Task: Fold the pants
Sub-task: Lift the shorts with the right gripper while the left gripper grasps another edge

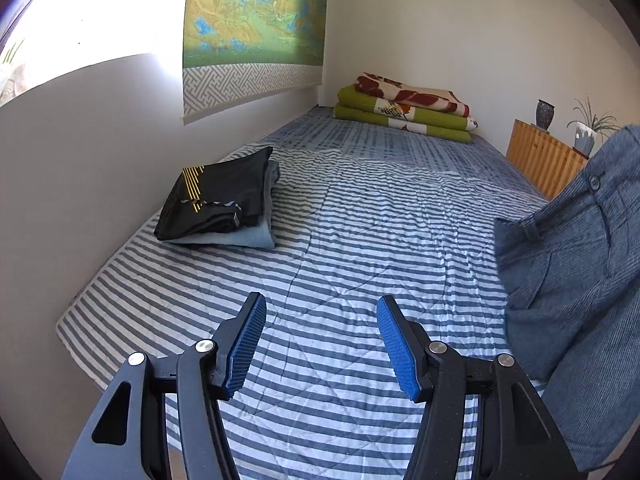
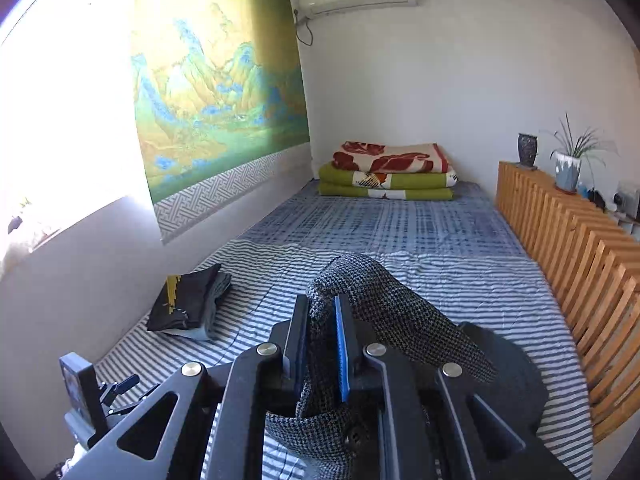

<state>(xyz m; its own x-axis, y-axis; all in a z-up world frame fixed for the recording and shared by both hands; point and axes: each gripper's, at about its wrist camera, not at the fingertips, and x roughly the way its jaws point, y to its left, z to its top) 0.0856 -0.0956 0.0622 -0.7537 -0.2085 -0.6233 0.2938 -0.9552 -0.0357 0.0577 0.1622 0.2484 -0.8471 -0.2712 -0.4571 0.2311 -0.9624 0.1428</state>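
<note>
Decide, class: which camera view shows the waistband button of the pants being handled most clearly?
The left wrist view: the pants hang at the right with the button and belt loop plainly lit. In the right wrist view the right claw is shut on the fabric, crowding it; no button is clear there.

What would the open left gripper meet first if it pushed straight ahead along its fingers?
Probably the grey-and-white striped bedsheet: the left gripper angles down at bare sheet. The hanging blue-grey pants and the folded black garment look off to either side, though depth is uncertain.

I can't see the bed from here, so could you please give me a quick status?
Left hand-held gripper open, empty. Right hand-held gripper shut on grey pants, lifted. Striped bed ahead, folded pile far left.
</note>
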